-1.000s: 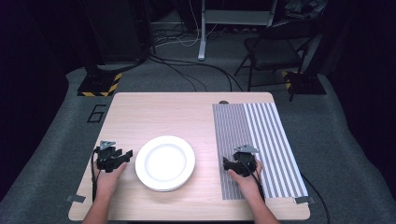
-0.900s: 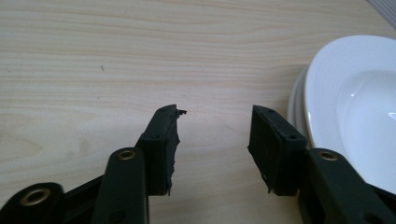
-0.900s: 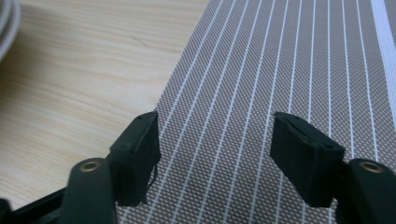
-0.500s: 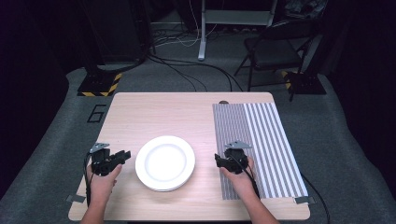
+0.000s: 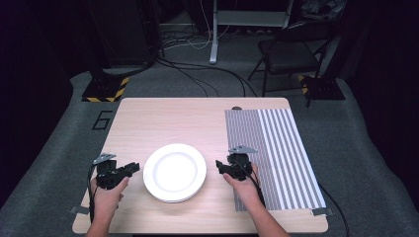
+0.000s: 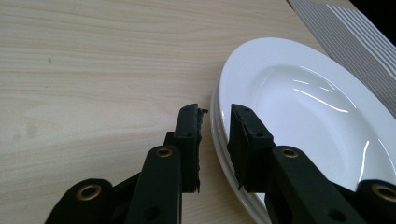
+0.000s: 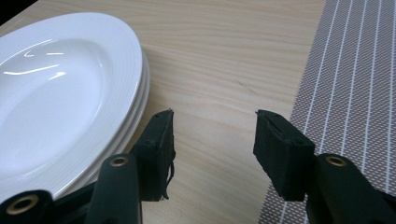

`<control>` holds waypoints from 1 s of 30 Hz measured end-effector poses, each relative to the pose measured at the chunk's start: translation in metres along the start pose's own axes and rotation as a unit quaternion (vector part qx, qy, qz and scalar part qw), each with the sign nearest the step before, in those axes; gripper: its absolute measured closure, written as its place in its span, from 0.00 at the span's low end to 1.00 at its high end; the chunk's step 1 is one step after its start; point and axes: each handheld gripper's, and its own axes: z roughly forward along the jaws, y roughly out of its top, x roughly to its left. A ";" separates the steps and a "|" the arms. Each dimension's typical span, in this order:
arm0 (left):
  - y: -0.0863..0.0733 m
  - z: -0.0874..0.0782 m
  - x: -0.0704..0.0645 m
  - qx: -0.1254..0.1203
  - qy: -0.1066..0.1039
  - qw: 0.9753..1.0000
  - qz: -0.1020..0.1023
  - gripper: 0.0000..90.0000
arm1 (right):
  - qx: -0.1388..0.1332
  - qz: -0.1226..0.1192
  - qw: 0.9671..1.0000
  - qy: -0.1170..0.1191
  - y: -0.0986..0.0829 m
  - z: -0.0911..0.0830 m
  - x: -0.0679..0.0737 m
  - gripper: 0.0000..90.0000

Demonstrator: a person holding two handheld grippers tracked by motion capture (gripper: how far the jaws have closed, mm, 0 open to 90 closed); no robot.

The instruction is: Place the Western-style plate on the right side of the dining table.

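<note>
moved since earlier: left gripper (image 5: 132, 169) creeping in from near the table's left edge toward the plates (image 5: 175, 172); right gripper (image 5: 221, 167) sliding off the striped placemat (image 5: 276, 153) and turning toward the stack.
left gripper now: jaws parted narrowly, straddling the near rim of the plates (image 6: 299, 116), not pinching yet.
right gripper now: gaping wide (image 7: 212, 135), sitting just beside the stack's rim (image 7: 70, 93), gripping nothing.
plates location: stacked white plates, lying near the front edge of the table (image 5: 163, 118), left of the placemat.
risk: probably grabbing just the top rim, tilting or sliding it off the stack; glossy rim slipping between jaws; nudging the whole stack forward off the edge.
orientation: round, so no real long axis; lying flat, bowls facing up.
</note>
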 end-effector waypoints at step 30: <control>-0.004 0.013 0.000 0.027 -0.050 0.997 -0.052 0.88 | 0.005 0.033 0.999 0.032 -0.006 0.005 0.003 0.54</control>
